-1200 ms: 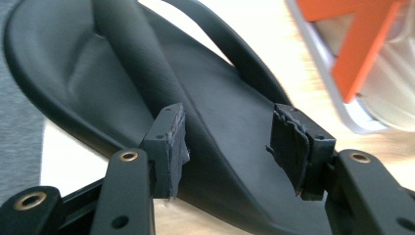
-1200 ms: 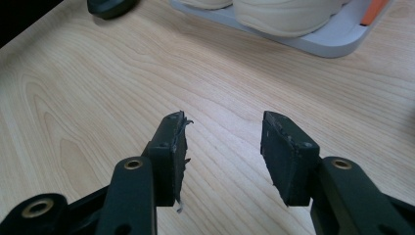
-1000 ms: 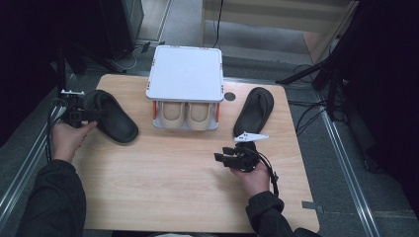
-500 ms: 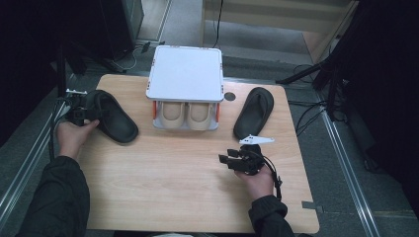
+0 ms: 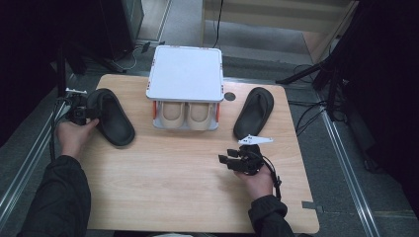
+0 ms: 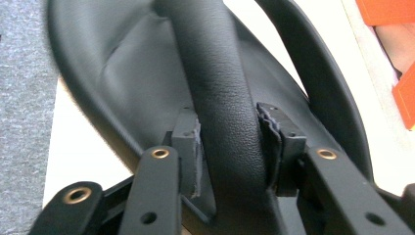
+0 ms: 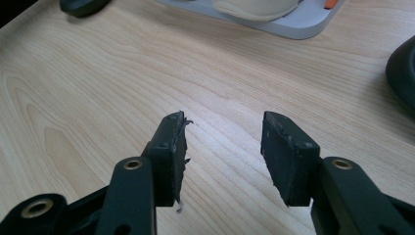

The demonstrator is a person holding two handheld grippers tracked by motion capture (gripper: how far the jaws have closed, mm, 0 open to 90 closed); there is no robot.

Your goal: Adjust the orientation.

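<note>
You're working at a pale wooden table with rounded corners, set on grey carpet among dark stands and cables. At the far left, your left hand lies at the table's edge, forearm in a dark sleeve, and steers the left gripper onto the black slide sandal there. Its jaws have just been closing, and the left gripper view shows both pads pressed against the sandal's wide, pebble-grained strap, one on each side. The sandal is matte, rubbery and smooth in its footbed.

At the middle of the far side stands a white shoe rack with a flat square top and orange side pieces; on its lower shelf sit two beige shoes, side by side, toes toward you. Right of it lies the second black sandal, sole up, angled on the wood.

Nearer you, your right hand rests on the table with the right gripper pointing left; its jaws stand apart over bare wood, their pads frayed.
</note>
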